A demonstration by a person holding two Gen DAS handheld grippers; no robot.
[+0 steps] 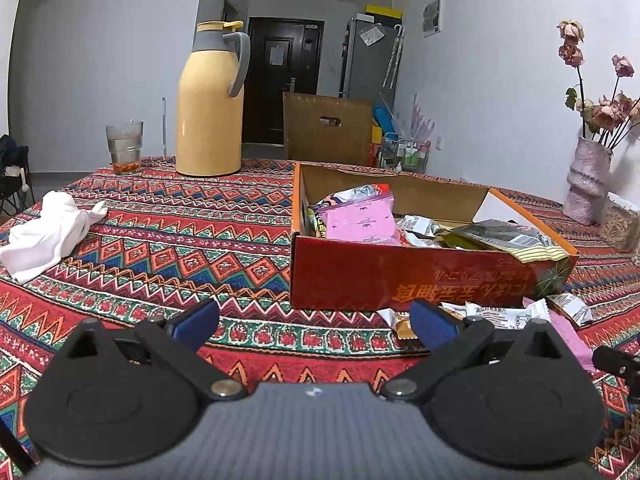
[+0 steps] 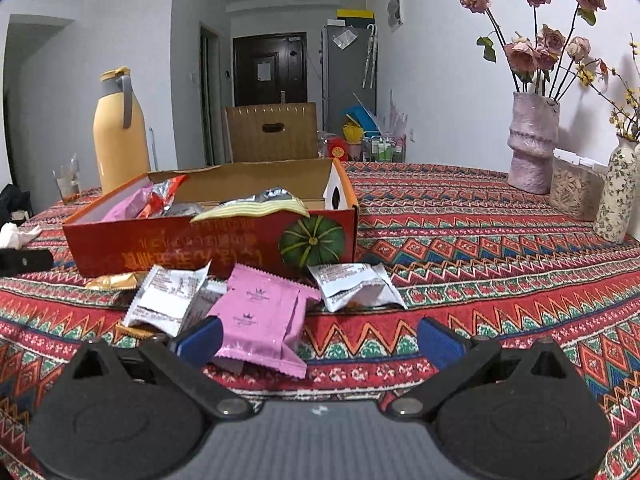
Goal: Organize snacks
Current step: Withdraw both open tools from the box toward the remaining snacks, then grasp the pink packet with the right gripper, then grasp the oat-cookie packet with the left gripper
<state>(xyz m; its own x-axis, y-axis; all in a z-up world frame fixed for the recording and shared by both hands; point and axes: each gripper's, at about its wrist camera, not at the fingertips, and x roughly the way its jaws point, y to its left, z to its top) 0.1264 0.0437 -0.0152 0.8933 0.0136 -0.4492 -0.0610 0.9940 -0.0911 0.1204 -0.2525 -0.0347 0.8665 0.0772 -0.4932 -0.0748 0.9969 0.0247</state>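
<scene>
I see the loose snack packets lying on the table just in front of the red cardboard box (image 2: 212, 248): a pink foil packet (image 2: 260, 320) nearest my right gripper (image 2: 320, 338), a white printed packet (image 2: 168, 296) to its left and another white packet (image 2: 354, 286) to its right. The box already holds more wrappers, a pink pouch (image 1: 360, 220) among them. My right fingers are spread wide and grip nothing; the left blue pad overlaps the pink packet's corner in view. My left gripper (image 1: 314, 326) is likewise spread and empty over the patterned tablecloth (image 1: 180, 232). Further back stand a yellow thermos jug (image 1: 210, 104) and a glass tumbler (image 1: 124, 146); a crumpled white cloth (image 1: 48, 232) lies left.
</scene>
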